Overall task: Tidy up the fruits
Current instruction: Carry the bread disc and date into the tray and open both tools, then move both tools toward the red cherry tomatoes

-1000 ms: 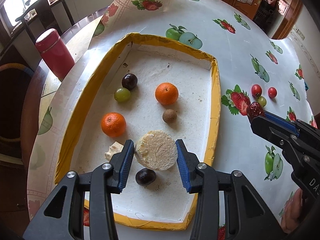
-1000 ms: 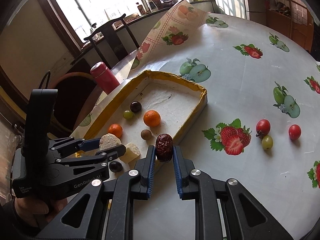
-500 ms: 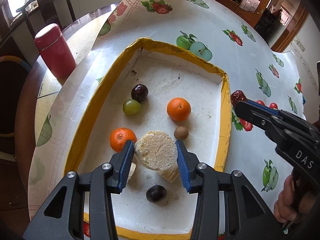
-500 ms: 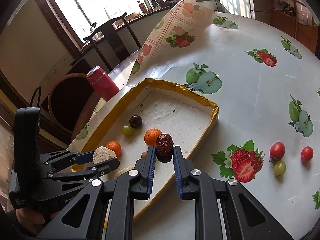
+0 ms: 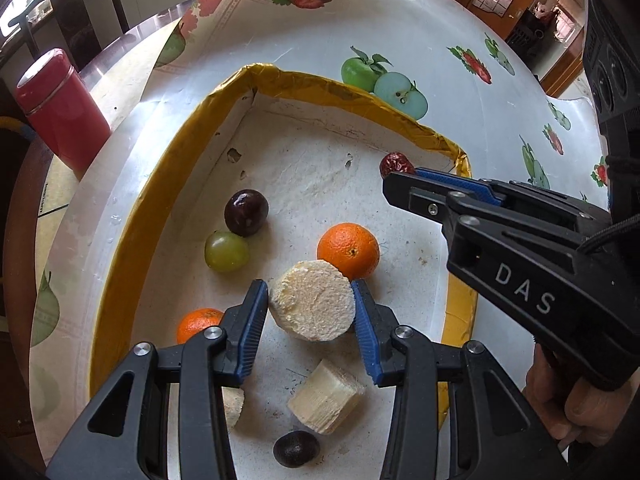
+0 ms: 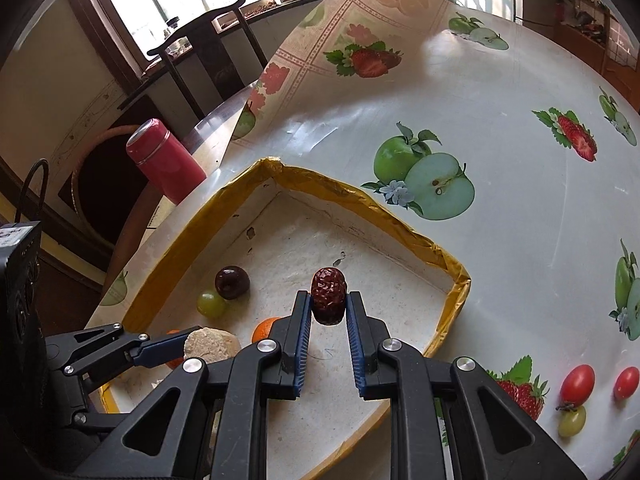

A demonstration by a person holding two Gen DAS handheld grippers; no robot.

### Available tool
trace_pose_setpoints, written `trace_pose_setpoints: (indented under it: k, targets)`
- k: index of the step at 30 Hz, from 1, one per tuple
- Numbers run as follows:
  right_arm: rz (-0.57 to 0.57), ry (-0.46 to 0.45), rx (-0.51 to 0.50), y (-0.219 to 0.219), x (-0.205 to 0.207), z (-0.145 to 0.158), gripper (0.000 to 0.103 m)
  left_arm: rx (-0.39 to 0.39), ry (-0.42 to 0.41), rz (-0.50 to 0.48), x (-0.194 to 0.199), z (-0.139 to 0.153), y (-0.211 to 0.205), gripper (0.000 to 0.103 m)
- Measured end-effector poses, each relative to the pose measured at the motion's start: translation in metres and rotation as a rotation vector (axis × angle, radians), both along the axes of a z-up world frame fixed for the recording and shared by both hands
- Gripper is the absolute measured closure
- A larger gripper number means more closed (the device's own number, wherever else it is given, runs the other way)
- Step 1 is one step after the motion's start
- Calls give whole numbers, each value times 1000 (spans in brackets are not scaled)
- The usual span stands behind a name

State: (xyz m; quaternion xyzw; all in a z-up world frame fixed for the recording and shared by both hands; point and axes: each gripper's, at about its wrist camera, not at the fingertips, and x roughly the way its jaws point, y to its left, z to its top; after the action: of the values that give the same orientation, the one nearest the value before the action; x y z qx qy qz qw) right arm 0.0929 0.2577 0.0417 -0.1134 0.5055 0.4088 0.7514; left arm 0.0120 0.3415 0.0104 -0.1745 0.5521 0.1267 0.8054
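Note:
My left gripper (image 5: 311,307) is shut on a pale round fruit slice (image 5: 314,300) and holds it above the white tray with a yellow rim (image 5: 132,236). My right gripper (image 6: 328,304) is shut on a dark red date (image 6: 329,295) over the tray's far right part; the date also shows in the left wrist view (image 5: 395,165). In the tray lie two oranges (image 5: 349,250) (image 5: 197,323), a dark plum (image 5: 245,212), a green grape (image 5: 226,251), a pale fruit chunk (image 5: 325,398) and a dark round fruit (image 5: 296,449).
A red flask (image 5: 60,110) stands left of the tray at the table's edge. Two cherry tomatoes (image 6: 577,385) (image 6: 626,383) and a green grape (image 6: 571,421) lie on the fruit-print tablecloth right of the tray. A chair (image 6: 208,52) stands beyond the table.
Both grippers have moved forward over the tray. The right gripper has carried the date from the tray's right rim to above its inside. The left gripper has carried the slice further in.

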Motion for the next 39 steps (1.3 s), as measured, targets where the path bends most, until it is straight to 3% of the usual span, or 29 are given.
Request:
trace_pose_setpoints:
  k: [10, 19, 22, 32, 39]
  targets:
    - [10, 13, -43, 5, 0, -23, 80, -59, -17, 37, -3, -3, 14, 62]
    - [-10, 18, -8, -9, -3, -9, 75, -49, -22, 39, -8, 6, 9, 59]
    - [-21, 10, 13, -20, -8, 1, 73, -43, -33, 39, -11, 10, 5, 47]
    - [-93, -6, 60, -82, -23, 31, 70, -9, -54, 10, -19, 29, -19, 47]
    - [-143, 1, 32, -132, -35, 29, 67, 0, -63, -47, -20, 38, -48, 47]
